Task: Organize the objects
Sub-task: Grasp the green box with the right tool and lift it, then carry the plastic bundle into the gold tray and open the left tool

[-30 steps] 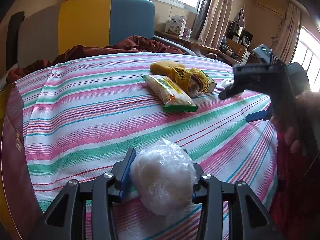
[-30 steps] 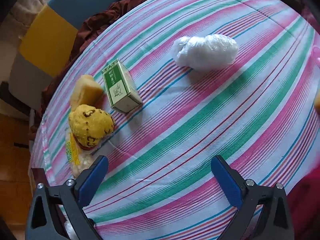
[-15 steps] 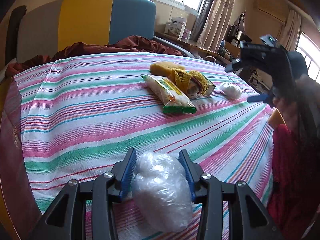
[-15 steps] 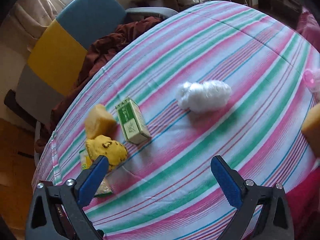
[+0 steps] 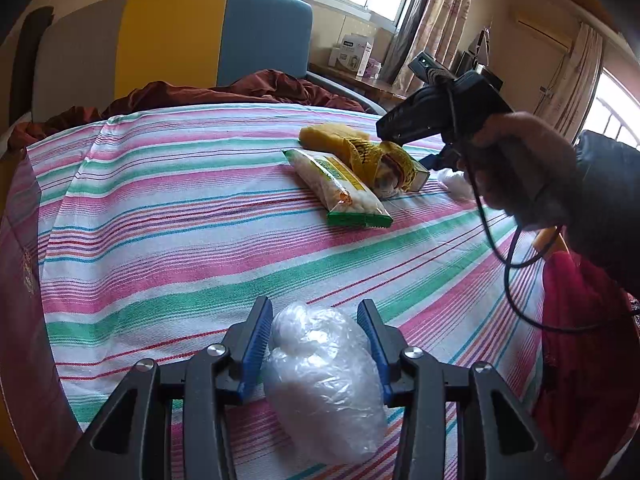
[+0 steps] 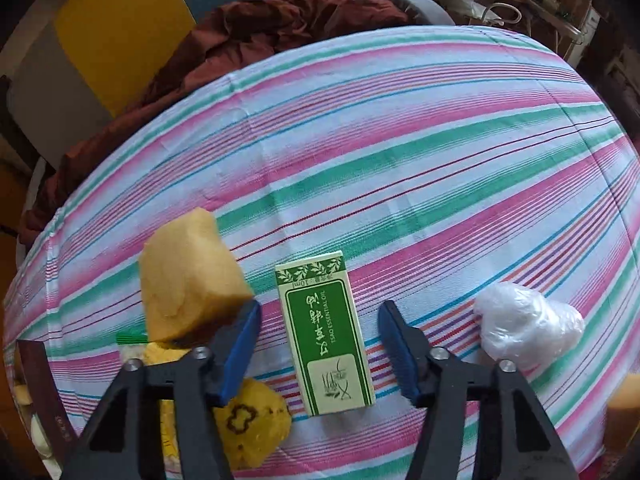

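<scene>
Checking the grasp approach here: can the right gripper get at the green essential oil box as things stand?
Probably yes. The right gripper is straddling the green box, jaws closing with gaps still on both sides. The yellow sponge crowds the left finger but doesn't block it.

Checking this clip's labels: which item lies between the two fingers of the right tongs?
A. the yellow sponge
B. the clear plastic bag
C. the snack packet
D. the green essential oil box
D: in the right wrist view the green essential oil box lies on the striped cloth between the closing fingers of the right tongs, with gaps still showing on both sides; the sponge and the bag sit outside them.
</scene>
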